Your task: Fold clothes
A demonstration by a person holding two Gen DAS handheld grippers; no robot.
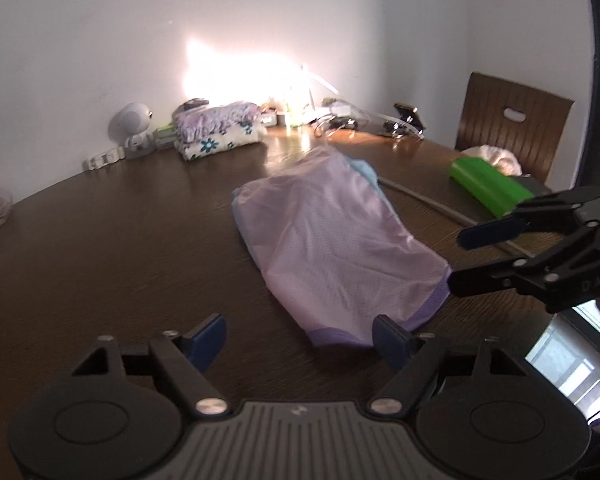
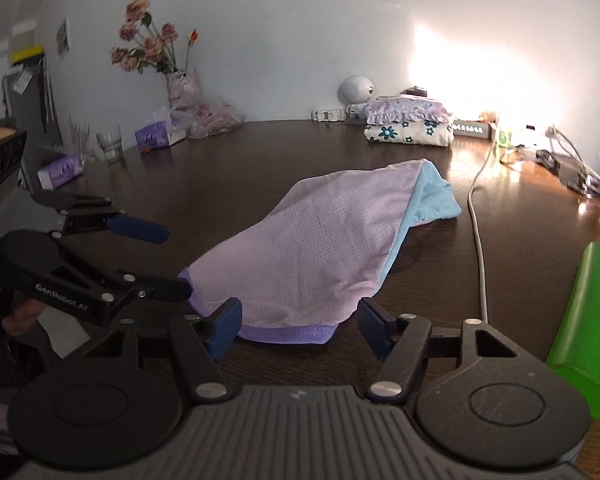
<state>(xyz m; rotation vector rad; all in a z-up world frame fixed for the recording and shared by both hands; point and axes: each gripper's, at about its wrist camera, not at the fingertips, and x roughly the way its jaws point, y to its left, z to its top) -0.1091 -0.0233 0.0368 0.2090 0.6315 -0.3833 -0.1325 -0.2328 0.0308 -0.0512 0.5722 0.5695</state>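
Note:
A pale pink mesh garment (image 1: 328, 248) with a purple hem and light blue underside lies folded on the dark wooden table (image 1: 100, 248); it also shows in the right wrist view (image 2: 312, 252). My left gripper (image 1: 300, 338) is open and empty, just short of the garment's near hem; it shows from the side in the right wrist view (image 2: 172, 260). My right gripper (image 2: 298, 326) is open and empty, its fingers either side of the purple hem; it shows in the left wrist view (image 1: 460, 260) at the garment's right edge.
A stack of folded clothes (image 1: 220, 130) sits at the back by the wall, also in the right wrist view (image 2: 408, 122). A green box (image 2: 588, 332), a white cable (image 2: 478, 240), a chair (image 1: 512, 124), tissue packs (image 2: 156, 136), a glass (image 2: 110, 144) and a vase of flowers (image 2: 182, 84) are around.

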